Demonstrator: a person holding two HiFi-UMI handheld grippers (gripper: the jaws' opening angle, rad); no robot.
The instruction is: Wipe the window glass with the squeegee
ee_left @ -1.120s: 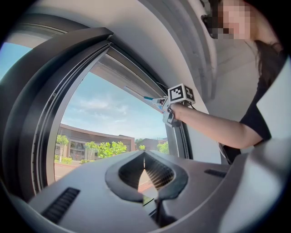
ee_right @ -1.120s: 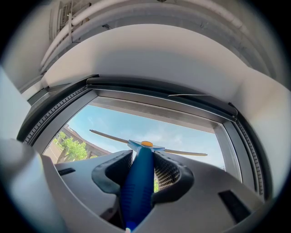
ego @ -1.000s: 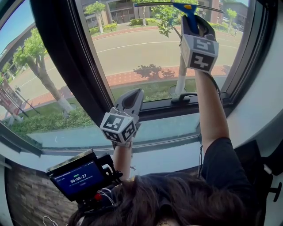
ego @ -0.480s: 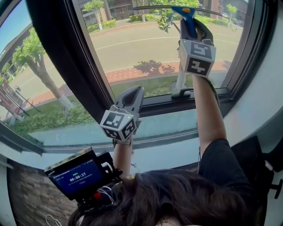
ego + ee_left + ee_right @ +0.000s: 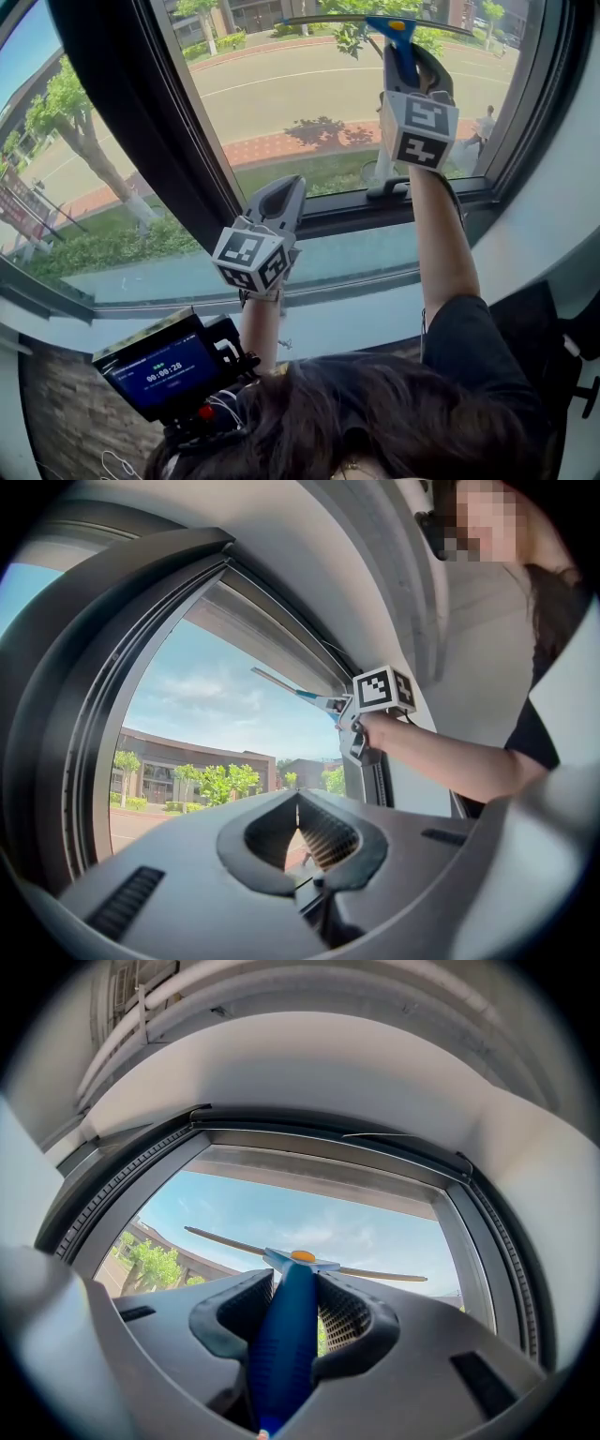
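The squeegee has a blue handle (image 5: 403, 52) and a long thin blade (image 5: 328, 19) that lies across the top of the window glass (image 5: 300, 94). My right gripper (image 5: 405, 47) is raised high and shut on the handle; in the right gripper view the blue handle (image 5: 284, 1335) runs between its jaws up to the blade (image 5: 375, 1273). My left gripper (image 5: 284, 190) hangs lower, by the bottom window frame, shut with nothing in it. From the left gripper view (image 5: 298, 799) the squeegee (image 5: 286, 688) and the right gripper's marker cube (image 5: 384, 688) show up on the right.
A dark window frame post (image 5: 141, 112) stands left of the pane. A black window handle (image 5: 392, 188) sits on the lower frame. A camera monitor (image 5: 164, 373) hangs below my left arm. Outside are a road, trees and a person (image 5: 485, 122).
The right gripper and squeegee have slid slightly down the glass. The left gripper has barely moved. A person has come into view outside at the right.
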